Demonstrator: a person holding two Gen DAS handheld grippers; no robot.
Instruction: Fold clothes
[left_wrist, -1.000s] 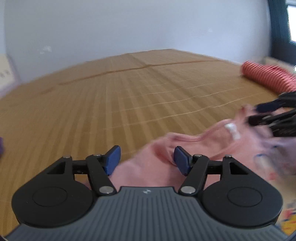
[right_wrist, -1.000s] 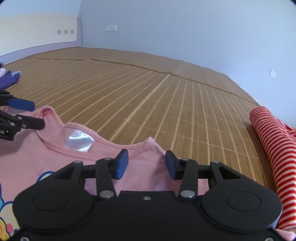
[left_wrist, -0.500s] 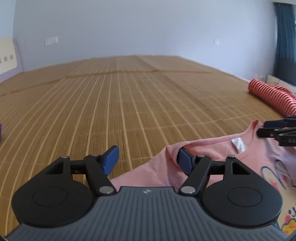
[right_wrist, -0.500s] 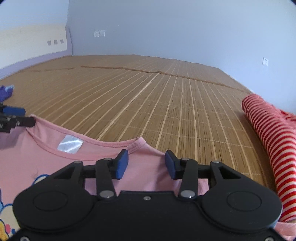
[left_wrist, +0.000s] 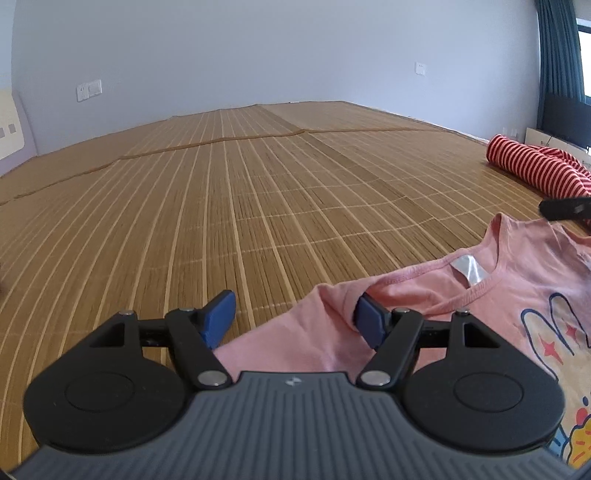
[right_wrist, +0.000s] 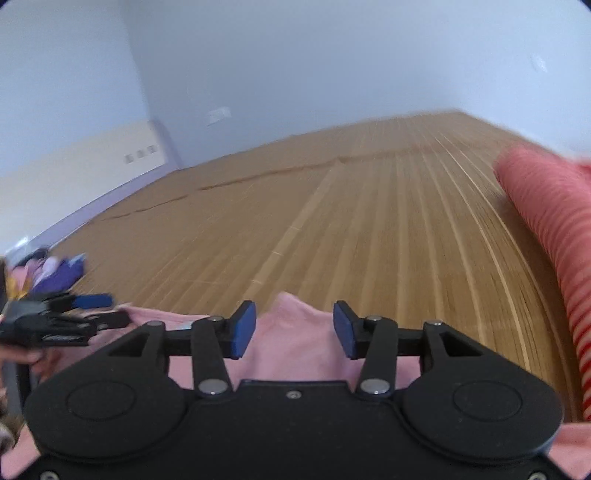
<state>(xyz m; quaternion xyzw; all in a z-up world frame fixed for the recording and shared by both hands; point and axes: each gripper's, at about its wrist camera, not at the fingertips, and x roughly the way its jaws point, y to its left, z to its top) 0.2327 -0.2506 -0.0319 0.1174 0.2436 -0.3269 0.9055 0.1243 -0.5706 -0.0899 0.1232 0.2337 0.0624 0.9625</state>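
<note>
A pink T-shirt (left_wrist: 517, 295) with a cartoon print lies on the bamboo mat (left_wrist: 258, 203), neckline toward the wall. My left gripper (left_wrist: 295, 323) is open wide over its near shoulder, the right pad (left_wrist: 371, 326) against a fold and the left pad over bare mat. At the far shoulder, a dark finger (left_wrist: 565, 208) of my right gripper shows. In the blurred right wrist view my right gripper (right_wrist: 293, 328) is opening; a peak of the pink shirt (right_wrist: 291, 332) sits between the pads, not pressed. The left gripper (right_wrist: 107, 310) is at the left.
A rolled red-and-white striped garment (left_wrist: 532, 170) lies at the mat's right side, close to the right gripper (right_wrist: 546, 229). Purple clothes (right_wrist: 55, 277) sit at the far left by the wall. A hand (right_wrist: 18, 356) holds the left gripper. Bare mat stretches ahead to the wall.
The right wrist view has risen, rolled and blurred, and its pads stand slightly wider. The shirt, bunched a second ago, now lies spread out. The left gripper has hardly shifted.
</note>
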